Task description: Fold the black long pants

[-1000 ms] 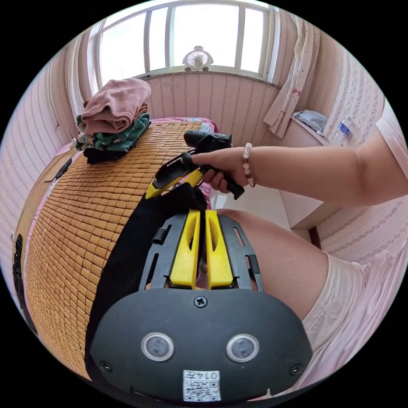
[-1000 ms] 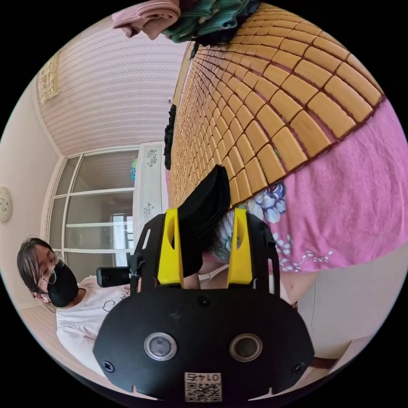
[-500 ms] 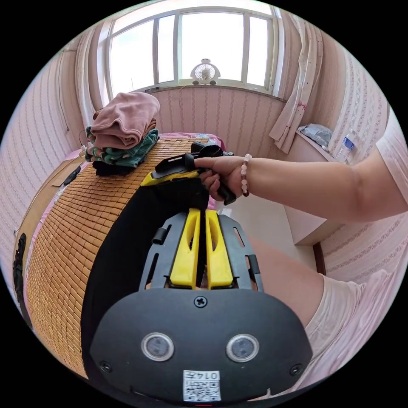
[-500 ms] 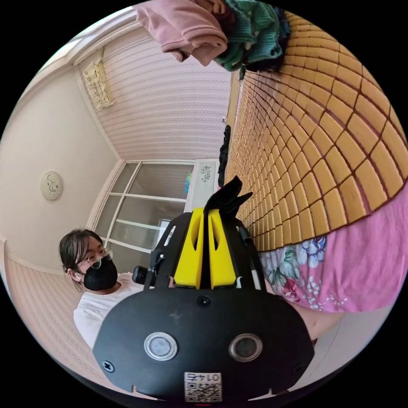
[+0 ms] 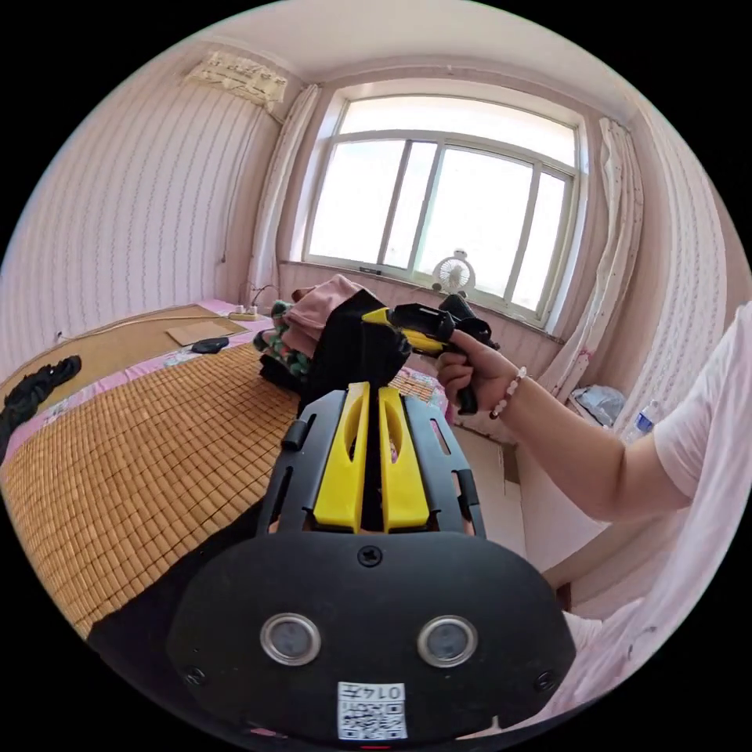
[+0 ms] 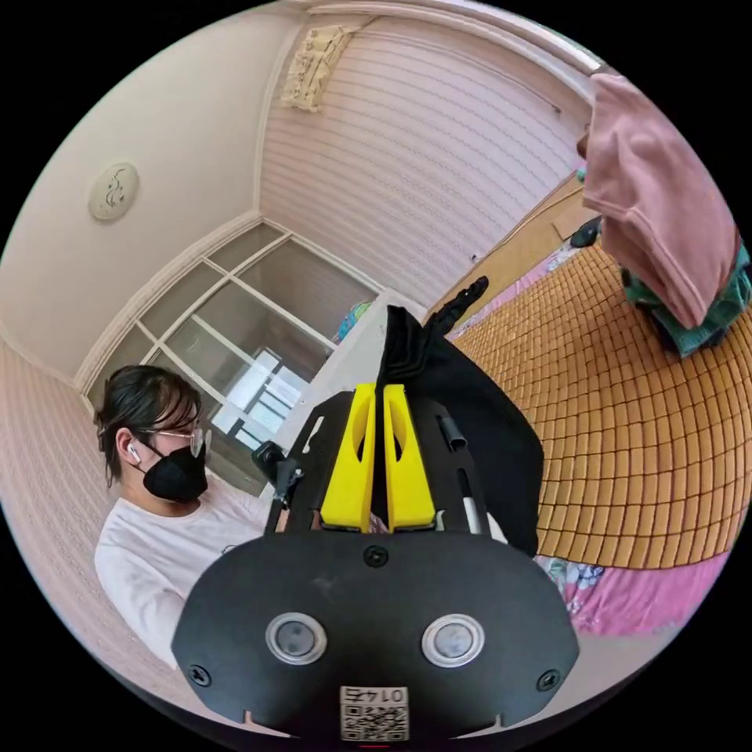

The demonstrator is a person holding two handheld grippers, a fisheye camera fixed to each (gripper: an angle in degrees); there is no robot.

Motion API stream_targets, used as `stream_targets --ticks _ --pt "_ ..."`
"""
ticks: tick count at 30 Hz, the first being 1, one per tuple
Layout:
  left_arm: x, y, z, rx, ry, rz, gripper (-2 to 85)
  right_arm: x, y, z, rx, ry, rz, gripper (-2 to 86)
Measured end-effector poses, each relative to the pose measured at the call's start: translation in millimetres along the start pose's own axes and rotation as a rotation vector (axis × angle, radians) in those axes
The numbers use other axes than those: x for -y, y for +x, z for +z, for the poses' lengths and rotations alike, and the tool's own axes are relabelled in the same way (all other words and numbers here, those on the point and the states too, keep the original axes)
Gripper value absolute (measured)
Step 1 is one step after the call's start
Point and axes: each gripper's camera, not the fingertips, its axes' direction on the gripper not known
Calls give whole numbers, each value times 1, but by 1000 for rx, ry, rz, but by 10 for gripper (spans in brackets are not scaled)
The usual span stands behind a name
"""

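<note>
Since a second ago both hand-held grippers have lifted the black long pants (image 5: 356, 352) up off the bamboo mat (image 5: 141, 470), and the right hand-held gripper, which stood open around the cloth, has closed on it. In the left gripper view the left hand-held gripper (image 5: 372, 399) has its yellow jaws nearly together with a strip of the black fabric pinched between them. Just beyond its tips the right hand-held gripper (image 5: 392, 329), held in the person's hand (image 5: 470, 372), clamps a bunched fold of the same pants. More black cloth trails below the left hand-held gripper's body, down over the mat edge. In the right gripper view the right hand-held gripper (image 6: 376, 399) is closed on the pants (image 6: 462, 423), which rise past its tips and hang off to its right side (several layers show at the top edge). Beyond the right hand-held gripper sits a pile of folded clothes (image 5: 305, 337), a pink one on top.
</note>
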Motion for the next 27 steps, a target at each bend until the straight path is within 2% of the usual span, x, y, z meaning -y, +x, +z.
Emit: stream_targets --ticks 3,5,6,7,8,9,10,11,14,18,21,23,24,26,27 --pt "-46 -36 -88 130 -47 -45 -3 4 -33 139 156 -135 -63 14" --pt "-79 -60 -164 342 -142 -131 9 -14 -59 271 235 -256 -50 25" --pt "-87 -66 -183 394 -167 -165 14 -21 -63 303 260 -296 -33 29" --pt "-104 -81 -218 488 -219 -241 29 -38 -66 365 303 -418 29 42" --pt "-122 -95 -248 569 -276 -330 49 -56 -68 416 308 -563 51 60" --pt "-132 -102 -262 607 -303 -379 53 -65 -68 435 280 -620 38 61" --pt "-152 -112 -287 676 -337 -449 61 -84 -66 460 152 -693 33 64" --pt "-171 -120 -306 733 -355 -513 64 -99 -61 471 52 -733 42 63" --pt "-206 -140 -327 799 -405 -617 66 -129 -55 463 44 -777 109 59" --pt "-225 -172 -327 755 -368 -718 71 -150 -75 429 -87 -748 81 41" --pt "-223 -194 -316 656 -332 -728 73 -160 -109 400 -325 -746 -59 18" --pt "-214 -201 -302 568 -309 -689 67 -169 -134 382 -613 -732 -173 5" --pt "-211 -201 -297 552 -311 -670 65 -172 -138 380 -688 -737 -196 3" --pt "-200 -196 -270 497 -325 -580 51 -192 -140 385 -922 -833 -233 -1" --pt "-197 -193 -261 483 -328 -559 48 -198 -136 389 -948 -877 -224 -2"
